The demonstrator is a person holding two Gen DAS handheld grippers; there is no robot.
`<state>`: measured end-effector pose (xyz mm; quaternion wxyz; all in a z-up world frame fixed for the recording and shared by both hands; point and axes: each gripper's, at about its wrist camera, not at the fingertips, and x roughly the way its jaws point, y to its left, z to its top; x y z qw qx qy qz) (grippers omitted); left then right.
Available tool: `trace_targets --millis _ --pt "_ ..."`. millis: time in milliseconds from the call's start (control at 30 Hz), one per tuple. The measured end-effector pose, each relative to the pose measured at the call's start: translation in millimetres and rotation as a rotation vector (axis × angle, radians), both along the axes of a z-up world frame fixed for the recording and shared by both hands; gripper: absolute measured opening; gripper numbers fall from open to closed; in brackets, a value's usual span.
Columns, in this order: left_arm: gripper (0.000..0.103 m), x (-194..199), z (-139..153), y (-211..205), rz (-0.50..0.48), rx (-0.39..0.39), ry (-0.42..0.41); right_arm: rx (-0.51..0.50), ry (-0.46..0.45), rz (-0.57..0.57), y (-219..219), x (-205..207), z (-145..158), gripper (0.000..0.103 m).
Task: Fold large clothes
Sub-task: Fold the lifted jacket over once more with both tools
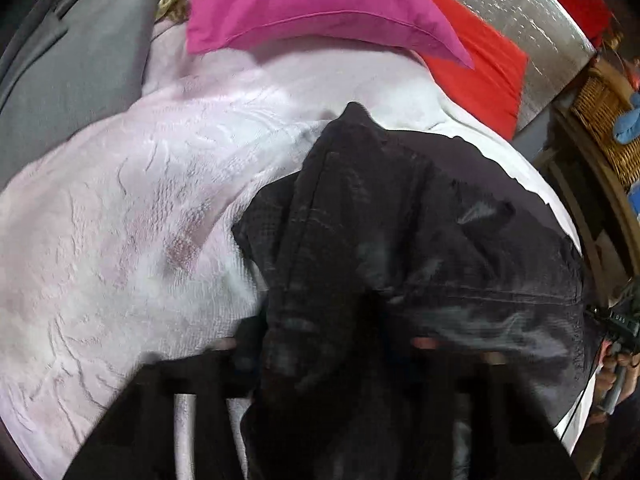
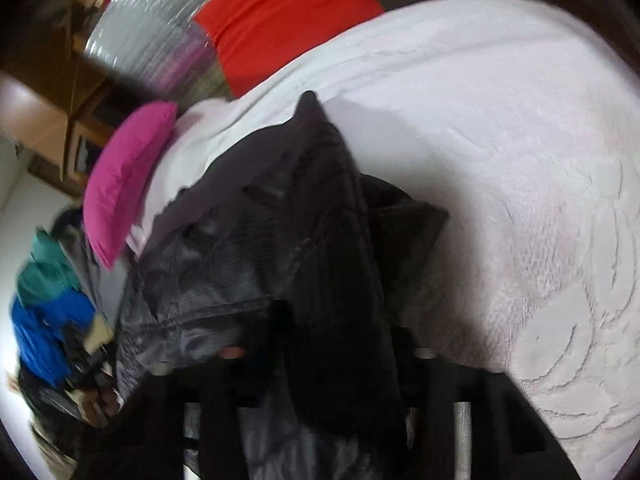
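With each hand-held gripper [image 1: 324,344] [image 2: 256,348] seemingly clamped on the dark garment [image 1: 420,240] bunched mid-frame over the bed [image 1: 120,220], keep both edges level and taut while folding.

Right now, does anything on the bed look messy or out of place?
Yes. The dark garment lies bunched and creased on the pale bedspread, draped over both claws rather than flat. The pink pillow sits askew, overlapping a red one.
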<state>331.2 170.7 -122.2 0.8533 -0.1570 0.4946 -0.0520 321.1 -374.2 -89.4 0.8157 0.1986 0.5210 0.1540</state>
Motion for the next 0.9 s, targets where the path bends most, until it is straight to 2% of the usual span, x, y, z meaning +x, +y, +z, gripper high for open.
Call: trace_targets --millis 100,167,333,433,500,600,633,667,733,767,800,833,867,900 --pt "0.017 1.0 16.1 -9.1 0.003 0.073 0.006 -0.052 -0.027 0.005 8.3 -9.6 26.1 0.016" --pt "0.016 -0.9 36.1 -16.2 -0.009 0.116 -0.030 -0.046 -0.073 0.014 9.9 -19.5 53.2 0.014" --pt "0.015 -54.9 119.6 -31.5 -0.039 0.139 -0.222 -0.090 -0.217 0.074 26.2 -61.2 131.4 0.012" --pt "0.015 -102.9 145.5 -36.6 -0.036 0.159 -0.303 -0.112 -0.281 0.083 19.4 -107.0 157.6 0.012" --pt "0.015 -128.9 146.4 -33.3 -0.031 0.152 -0.317 -0.116 -0.280 0.075 7.9 -135.3 152.8 0.012" --pt "0.015 -171.0 120.7 -28.9 -0.022 0.122 -0.295 -0.093 -0.247 0.063 -7.4 -168.2 123.0 0.012" --pt "0.015 -182.0 101.7 -29.3 -0.021 0.119 -0.265 -0.079 -0.224 0.056 -12.2 -175.8 109.0 0.012" --pt "0.015 -185.2 86.8 -32.7 -0.017 0.113 -0.233 -0.060 -0.170 0.039 -18.8 -182.5 81.6 0.013" --pt "0.017 -192.1 46.9 -29.6 0.005 0.090 -0.120 -0.059 -0.067 -0.003 -29.2 -187.7 34.3 0.017" --pt "0.019 -193.0 25.2 -26.1 0.027 0.082 -0.068 -0.036 -0.018 -0.034 -34.8 -188.3 12.5 0.027" --pt "0.023 -196.2 14.2 -21.4 0.042 0.055 -0.065 -0.004 0.002 -0.051 -40.7 -192.0 0.8 0.037" --pt "0.027 -198.1 12.3 -17.2 0.053 0.032 -0.073 0.027 0.003 -0.075 -47.9 -194.0 -4.9 0.042" --pt "0.028 -199.8 15.5 -13.2 0.066 0.014 -0.069 0.045 0.005 -0.104 -54.7 -195.6 -4.5 0.052" --pt "0.029 -200.4 21.3 -11.4 0.065 0.009 -0.058 0.053 0.000 -0.110 -59.4 -195.0 0.3 0.057"
